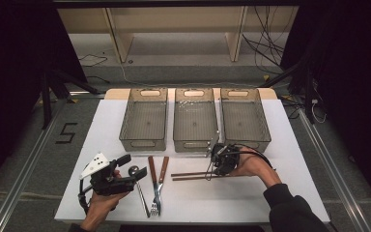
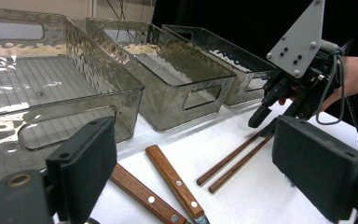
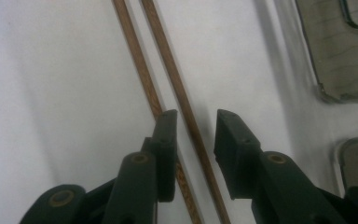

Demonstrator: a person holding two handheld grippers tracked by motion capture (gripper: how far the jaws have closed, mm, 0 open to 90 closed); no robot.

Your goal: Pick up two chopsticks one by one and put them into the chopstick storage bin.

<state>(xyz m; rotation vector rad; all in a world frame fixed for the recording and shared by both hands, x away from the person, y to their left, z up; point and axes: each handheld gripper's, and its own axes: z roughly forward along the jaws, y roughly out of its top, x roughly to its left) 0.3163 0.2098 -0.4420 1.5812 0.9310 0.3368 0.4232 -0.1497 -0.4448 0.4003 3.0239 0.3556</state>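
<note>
Right gripper (image 3: pixel 195 122) low over the chopsticks (image 1: pixel 193 175), which lie side by side on the white table (image 1: pixel 270 193) at 6 o'clock of the middle bin (image 1: pixel 195 121). In the right gripper view the jaws stand apart, no pad pressing: one stick runs up the gap between them, the other passes under the left pad, partly hidden. The sticks' near ends are cut off at the bottom edge.

Left gripper (image 2: pixel 196 163) open wide, empty, resting at 9 o'clock of the two wooden-handled utensils (image 1: pixel 155 181). In the left gripper view their heads are cut off. A spoon (image 1: pixel 136 180) beside them is hard to make out, partly covered by the gripper.
</note>
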